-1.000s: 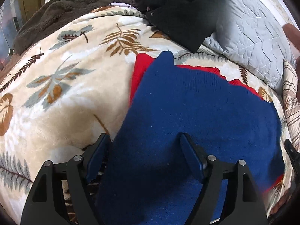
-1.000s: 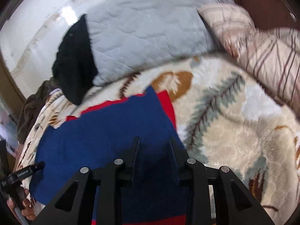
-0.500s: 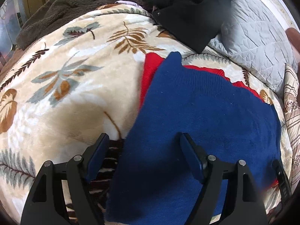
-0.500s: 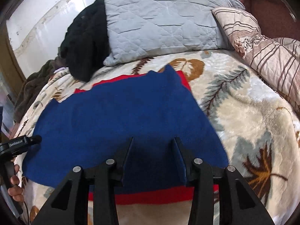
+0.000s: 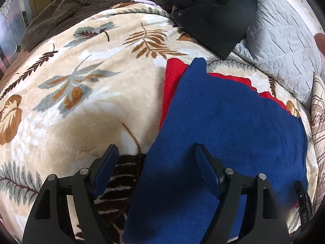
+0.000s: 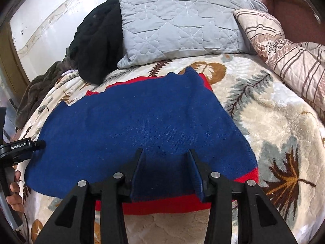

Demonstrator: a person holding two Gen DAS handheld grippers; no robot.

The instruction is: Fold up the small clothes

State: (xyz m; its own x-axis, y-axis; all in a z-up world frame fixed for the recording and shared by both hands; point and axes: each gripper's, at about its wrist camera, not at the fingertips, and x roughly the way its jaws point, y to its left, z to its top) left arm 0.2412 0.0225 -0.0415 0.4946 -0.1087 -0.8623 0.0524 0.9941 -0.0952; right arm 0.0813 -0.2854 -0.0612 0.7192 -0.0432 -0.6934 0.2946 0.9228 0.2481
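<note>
You are hovering both grippers, left gripper (image 5: 155,158) and right gripper (image 6: 165,162), over the near edge of the blue-and-red garment (image 6: 142,122), lying flat on the leaf-patterned blanket (image 6: 264,111). Both are standing apart and empty, probably readying the next fold.

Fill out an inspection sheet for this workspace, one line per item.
Surface: a bed under a cream leaf-print blanket.
Job's things: a blue and red knit garment lies flat on the blanket, the blue layer on top, red showing along its near and far edges.
Clutter: a black garment heaped beside a grey quilted pillow; a brown fleece throw; a striped pillow.
Grippers: left gripper open over the garment's edge; right gripper open over the garment's near edge; neither holds anything.
Cables: a thin dark cable below the hand on the left gripper.
Surroundings: white wall behind the bed.
</note>
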